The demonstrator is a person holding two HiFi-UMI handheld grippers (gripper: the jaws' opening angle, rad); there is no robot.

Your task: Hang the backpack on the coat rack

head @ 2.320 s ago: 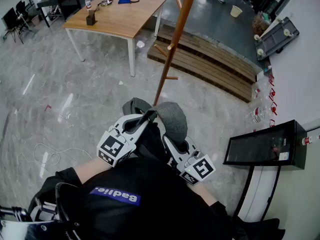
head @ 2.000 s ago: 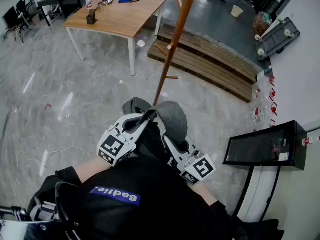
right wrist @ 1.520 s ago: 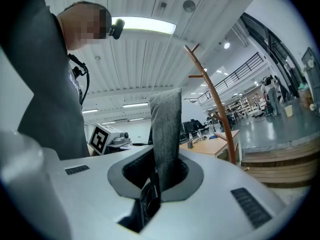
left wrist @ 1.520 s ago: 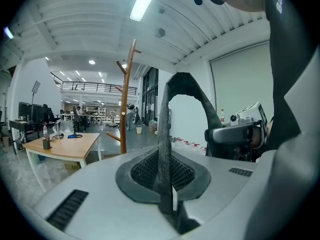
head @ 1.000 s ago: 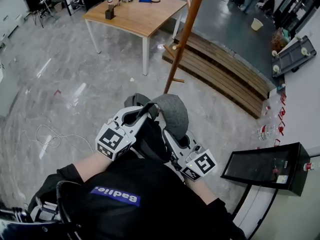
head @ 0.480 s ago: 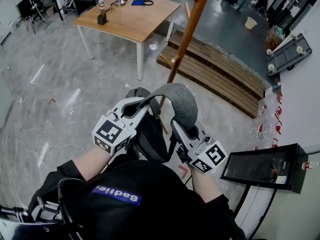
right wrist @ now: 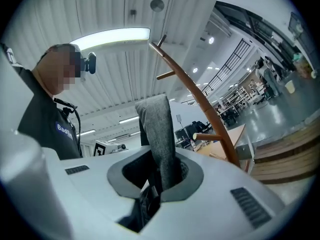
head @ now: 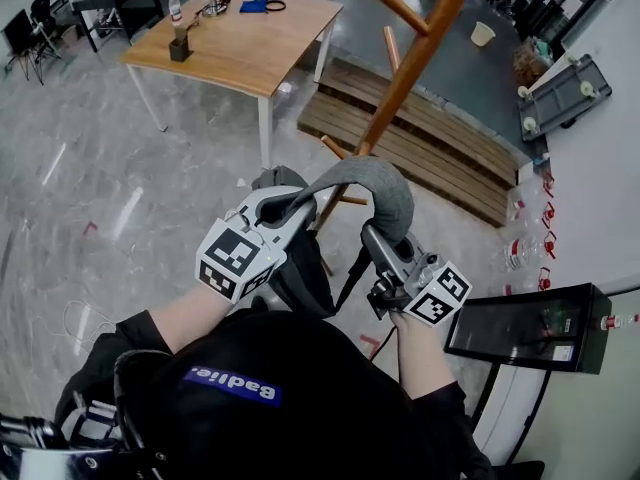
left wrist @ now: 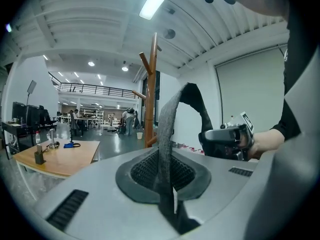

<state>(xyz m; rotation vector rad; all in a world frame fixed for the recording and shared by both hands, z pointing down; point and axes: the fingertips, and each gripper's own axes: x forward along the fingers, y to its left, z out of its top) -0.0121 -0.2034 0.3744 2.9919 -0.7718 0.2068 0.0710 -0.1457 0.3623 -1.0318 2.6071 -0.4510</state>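
A dark backpack hangs below my two grippers by its grey padded strap, which arches between them. My left gripper is shut on one end of the strap, and my right gripper is shut on the other end. Both are raised in front of the person's chest. The wooden coat rack stands just beyond the strap, its pole leaning up to the right with a peg pointing left. The rack's pole shows behind the strap in the left gripper view, and the rack also in the right gripper view.
A wooden table with a bottle and small items stands at the far left. A low wooden pallet lies behind the rack's base. A black glass-fronted case stands by the white wall on the right.
Both grippers have risen and moved forward with the strap toward the coat rack. The strap's arch is now higher and nearer the pole, which looms larger.
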